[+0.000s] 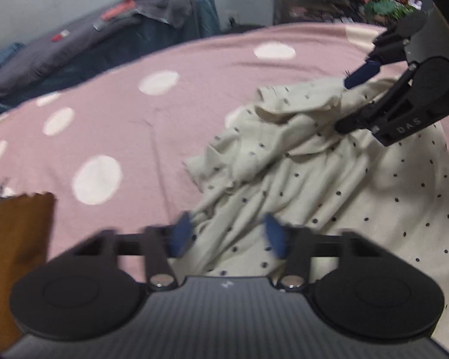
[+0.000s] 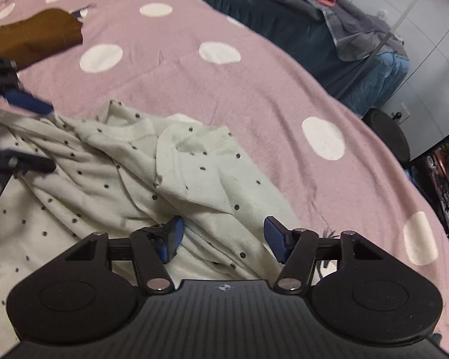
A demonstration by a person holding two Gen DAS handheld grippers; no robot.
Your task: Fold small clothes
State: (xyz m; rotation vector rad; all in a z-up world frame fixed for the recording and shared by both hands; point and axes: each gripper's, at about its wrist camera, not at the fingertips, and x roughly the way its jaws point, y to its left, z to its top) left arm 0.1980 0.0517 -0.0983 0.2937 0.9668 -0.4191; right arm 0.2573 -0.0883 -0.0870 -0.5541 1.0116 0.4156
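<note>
A cream garment with small dark dots [image 1: 329, 179] lies crumpled on a pink blanket with white spots [image 1: 119, 113]. My left gripper [image 1: 227, 233] is open, its blue pads on either side of the garment's near edge. My right gripper [image 2: 221, 236] is open over the garment [image 2: 134, 173], low above the cloth. In the left wrist view the right gripper [image 1: 347, 104] shows at the upper right, its fingers spread over a bunched fold. In the right wrist view the left gripper [image 2: 42, 134] shows at the left edge, open over the cloth.
A brown garment [image 2: 33, 36] lies on the blanket to the left, also in the left wrist view [image 1: 15, 239]. A dark grey and blue bed or sofa [image 2: 329, 30] stands behind the pink blanket [image 2: 254, 89]. A black stool [image 2: 389, 137] stands at the right.
</note>
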